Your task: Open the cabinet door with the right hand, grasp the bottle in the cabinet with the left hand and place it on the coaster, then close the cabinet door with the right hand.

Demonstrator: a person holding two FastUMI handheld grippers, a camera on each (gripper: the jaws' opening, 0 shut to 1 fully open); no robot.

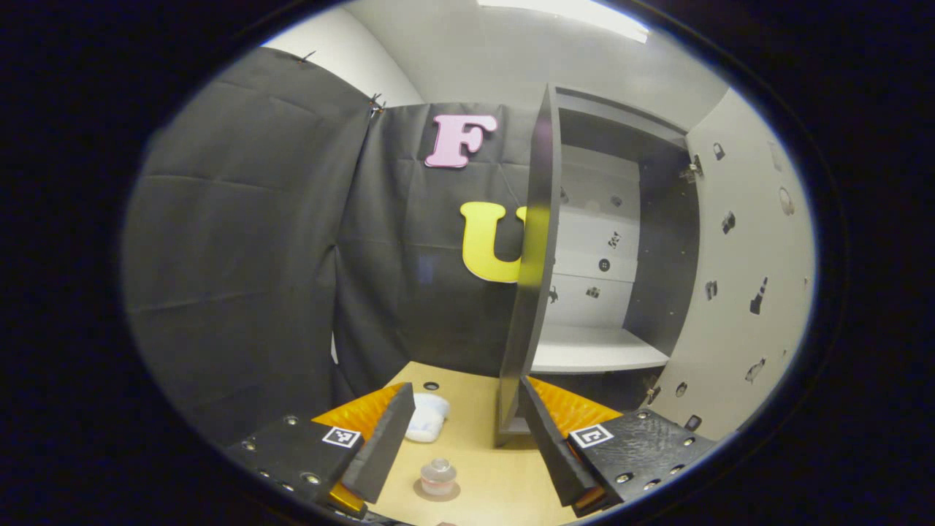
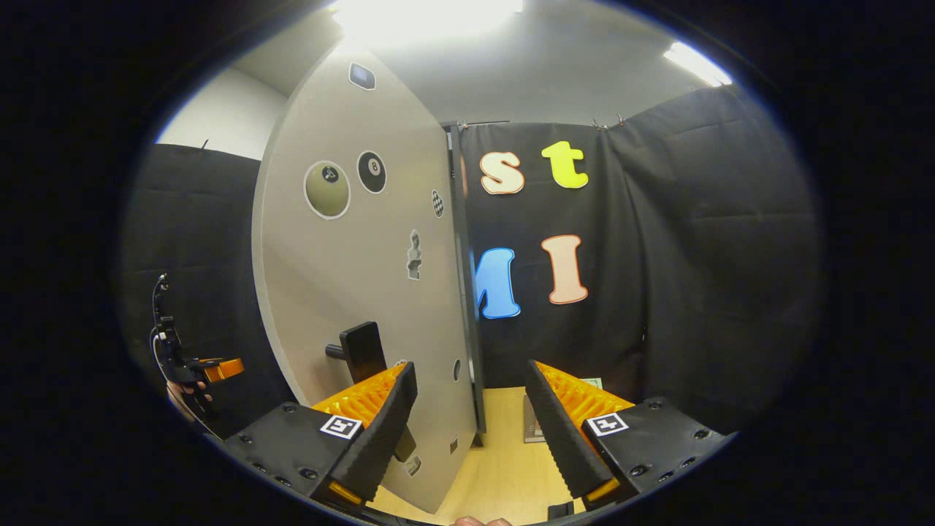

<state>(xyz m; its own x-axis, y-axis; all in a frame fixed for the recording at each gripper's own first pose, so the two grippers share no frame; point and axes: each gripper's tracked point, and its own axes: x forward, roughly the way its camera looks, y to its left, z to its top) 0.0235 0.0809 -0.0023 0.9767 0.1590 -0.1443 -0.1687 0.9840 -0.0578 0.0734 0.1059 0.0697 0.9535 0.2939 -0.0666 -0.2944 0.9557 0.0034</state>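
Note:
A small clear bottle (image 1: 438,476) stands upright on a round coaster (image 1: 453,494) on the tan table, low between the fingers of my open left gripper (image 1: 465,391), which holds nothing. Past it the grey cabinet (image 1: 593,351) stands open, with one door (image 1: 537,256) seen edge-on and a bare pale shelf inside. In the right gripper view my right gripper (image 2: 471,369) is open around the free edge of a pale stickered cabinet door (image 2: 350,256). Its dark handle (image 2: 361,351) sits just above my left finger (image 2: 380,424). Whether a finger touches the door I cannot tell.
A white crumpled cloth (image 1: 428,416) lies on the table (image 1: 475,438) behind the bottle. A second pale door panel (image 1: 745,277) swings out at the cabinet's right. The other gripper (image 2: 191,371), held by a hand, shows far left in the right gripper view. Black cloth walls surround the booth.

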